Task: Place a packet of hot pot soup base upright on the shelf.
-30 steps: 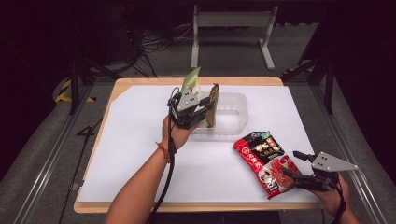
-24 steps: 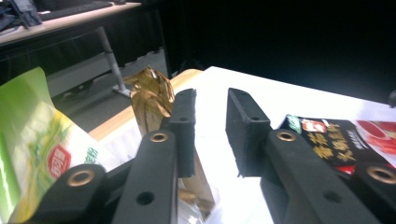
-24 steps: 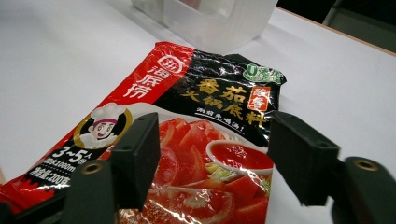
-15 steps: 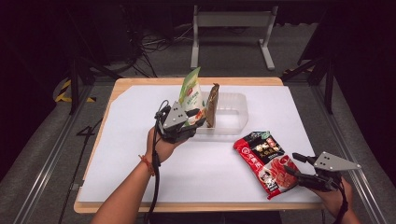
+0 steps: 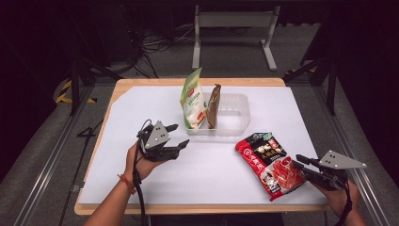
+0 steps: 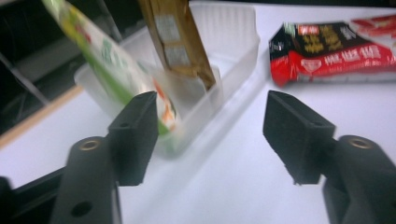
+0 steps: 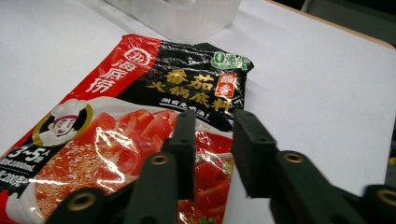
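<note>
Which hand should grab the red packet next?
The right gripper: its jaws, just closing, already sit at the red packet. The left gripper, jaws just opened and empty, is beside the clear tray.

A recording laboratory or test studio, not a home: a wooden table (image 5: pixel 277 83) covered with a plain white sheet (image 5: pixel 141 108) stands on grey carpet (image 5: pixel 37 150) in a darkened room. Silver aluminium rails (image 5: pixel 51 160) run along both sides of the table, black cables (image 5: pixel 155 44) lie tangled on the floor behind it, and yellow-and-black hazard tape (image 5: pixel 63 92) marks the floor at the left. A white metal stand (image 5: pixel 233 28) rises at the back.
</note>
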